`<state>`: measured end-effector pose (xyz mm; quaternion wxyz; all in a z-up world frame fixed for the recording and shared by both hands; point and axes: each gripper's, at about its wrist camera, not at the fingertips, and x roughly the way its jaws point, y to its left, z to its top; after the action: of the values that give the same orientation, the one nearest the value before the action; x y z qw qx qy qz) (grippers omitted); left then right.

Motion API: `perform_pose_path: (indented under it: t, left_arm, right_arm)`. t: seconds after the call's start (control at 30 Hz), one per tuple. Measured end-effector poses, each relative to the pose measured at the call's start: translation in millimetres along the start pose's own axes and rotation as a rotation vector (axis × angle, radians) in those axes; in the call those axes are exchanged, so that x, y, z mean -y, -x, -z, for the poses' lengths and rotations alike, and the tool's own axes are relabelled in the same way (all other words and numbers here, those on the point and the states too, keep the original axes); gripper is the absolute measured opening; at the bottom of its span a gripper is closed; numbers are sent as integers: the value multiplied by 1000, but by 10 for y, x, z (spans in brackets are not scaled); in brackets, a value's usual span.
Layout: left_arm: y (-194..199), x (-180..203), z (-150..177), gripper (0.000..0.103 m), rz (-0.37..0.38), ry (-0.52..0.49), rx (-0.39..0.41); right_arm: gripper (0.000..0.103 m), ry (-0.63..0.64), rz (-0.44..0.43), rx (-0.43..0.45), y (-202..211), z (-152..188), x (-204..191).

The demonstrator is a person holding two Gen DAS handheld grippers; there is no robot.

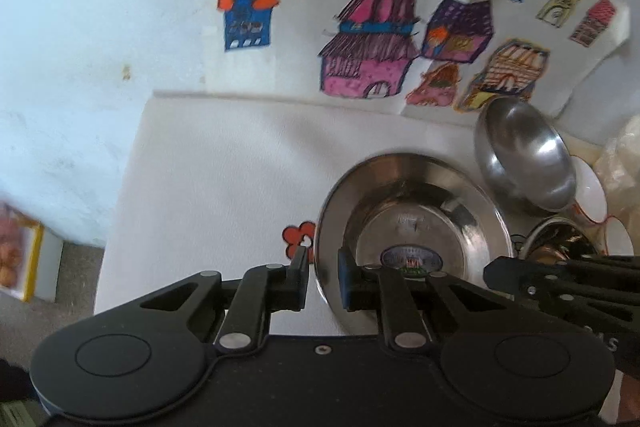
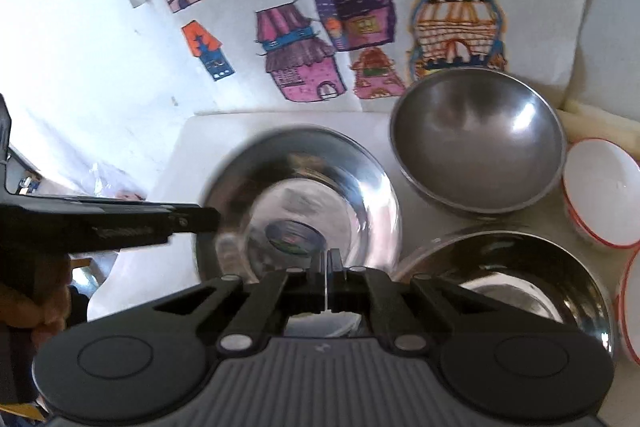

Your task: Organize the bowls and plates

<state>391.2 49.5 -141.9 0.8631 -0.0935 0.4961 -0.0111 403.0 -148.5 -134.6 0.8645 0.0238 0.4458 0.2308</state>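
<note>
A steel plate with a round sticker lies on the white table; it also shows in the right wrist view. My left gripper is open, its fingers straddling the plate's left rim. My right gripper is shut on the plate's near rim; it shows in the left wrist view. A deep steel bowl stands behind the plate, also in the left wrist view. Another steel bowl sits at the right.
White bowls with red rims stand at the far right. The wall behind carries paper drawings of coloured houses. The white table ends at the left, with floor and a yellow-framed item beyond.
</note>
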Motion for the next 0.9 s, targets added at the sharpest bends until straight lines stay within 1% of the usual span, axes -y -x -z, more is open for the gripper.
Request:
perform_pose_path:
  t: [0.03,0.1,0.17,0.2,0.27,0.33,0.53,0.6,0.73,0.83,0.9]
  left_arm:
    - [-11,-9,7,17,-2,14,-2]
    - [-20,-31,21,17,-12,22,-3]
    - [-24,-68,29,17,-17,35,-7]
    - [-25,-84,31,18,-17,42,-8]
    - [-25,-108,41,19,-17,55,-11]
    - [-25,-119,51,20,-17,64,-12]
    - [-45,-100,64,22,3,70,-18]
    - [-51,-84,61,22,10,68,-21]
    - [-103,-53,77,23,22,70,-41]
    - [-140,-49,96,23,21,85,-57]
    - [-151,-42,100,23,19,87,-60]
  right_arm:
    - [2,3,7,4,20,1,0]
    - [10,13,24,14,48,-13,15]
    - [13,15,44,21,90,-14,49]
    - [17,17,52,20,90,-21,61]
    - [22,17,77,12,70,-29,90]
    - [22,11,95,2,44,-39,119]
    - [23,29,99,-19,-53,-83,106]
    - [25,36,103,-23,-86,-106,107]
    - [25,54,117,-29,-142,-188,104]
    - [25,41,136,-38,-147,-199,150]
    - [25,42,127,-47,-166,-179,177]
